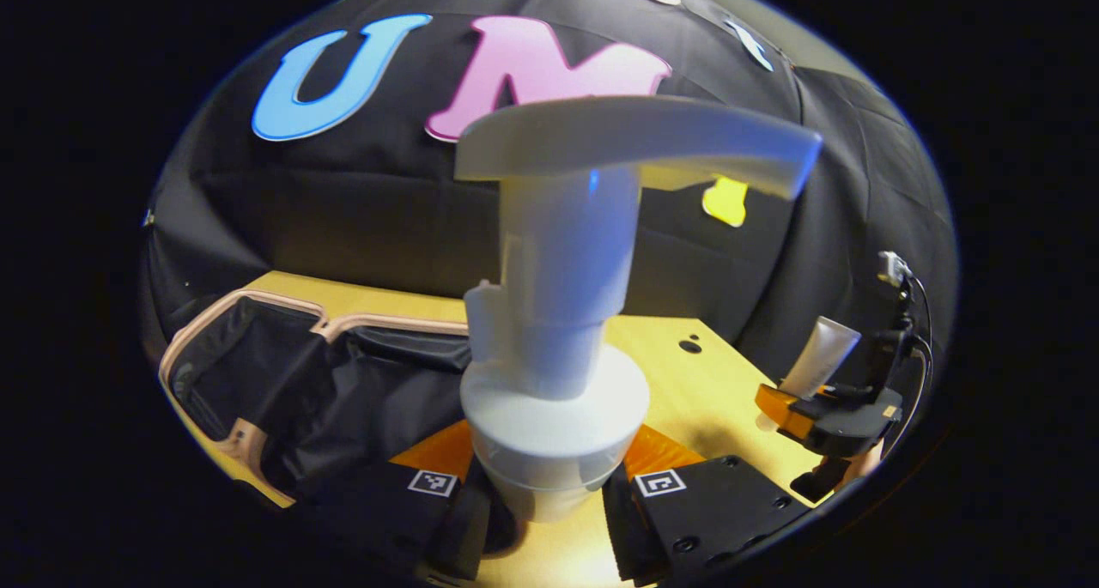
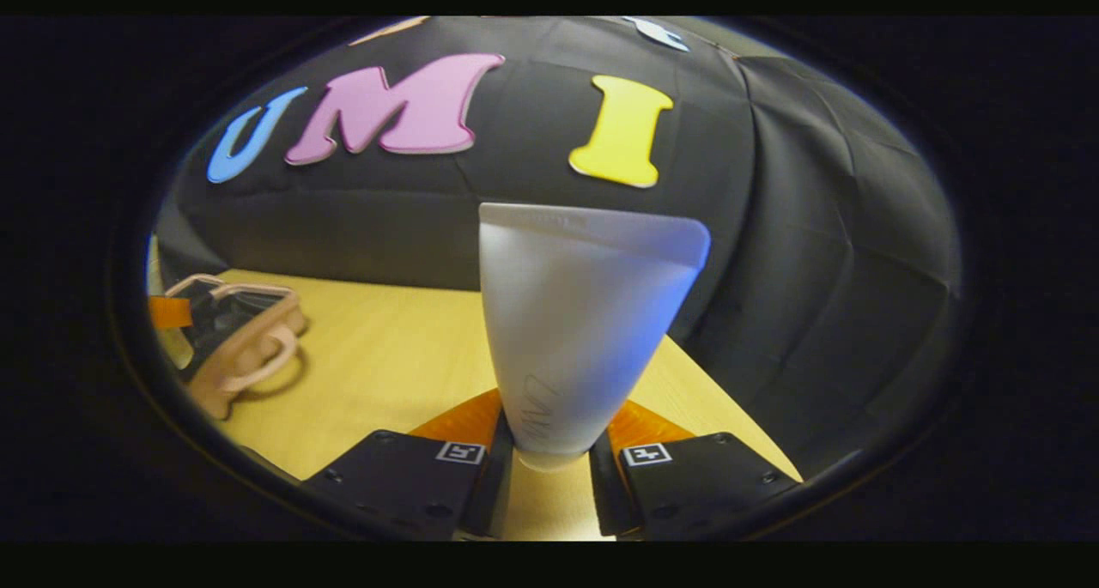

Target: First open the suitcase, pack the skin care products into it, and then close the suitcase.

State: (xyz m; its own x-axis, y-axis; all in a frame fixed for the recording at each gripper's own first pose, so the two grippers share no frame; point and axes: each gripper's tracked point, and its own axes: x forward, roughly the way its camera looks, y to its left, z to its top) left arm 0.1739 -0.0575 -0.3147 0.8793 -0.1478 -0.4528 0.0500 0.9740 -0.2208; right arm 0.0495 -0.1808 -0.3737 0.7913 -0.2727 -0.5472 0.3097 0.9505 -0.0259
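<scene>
A white pump bottle [image 1: 558, 382] stands upright between the fingers of my left gripper [image 1: 549, 506], which is shut on its neck just under the collar. To its left the pink-edged suitcase [image 1: 258, 373] lies open, showing a black lining. Off to the right in the left gripper view, my right gripper [image 1: 786, 403] holds a white tube [image 1: 820, 356]. In the right gripper view that tube [image 2: 575, 339] rises upright, flat end up, with my right gripper [image 2: 549, 468] shut on its lower end. The suitcase [image 2: 236, 339] and its handle lie at the far left there.
The light wooden table [image 2: 386, 365] stretches between the suitcase and my right gripper. A small dark hole [image 1: 689, 345] marks the tabletop near its far right corner. The black cloth wall closes the back and right side.
</scene>
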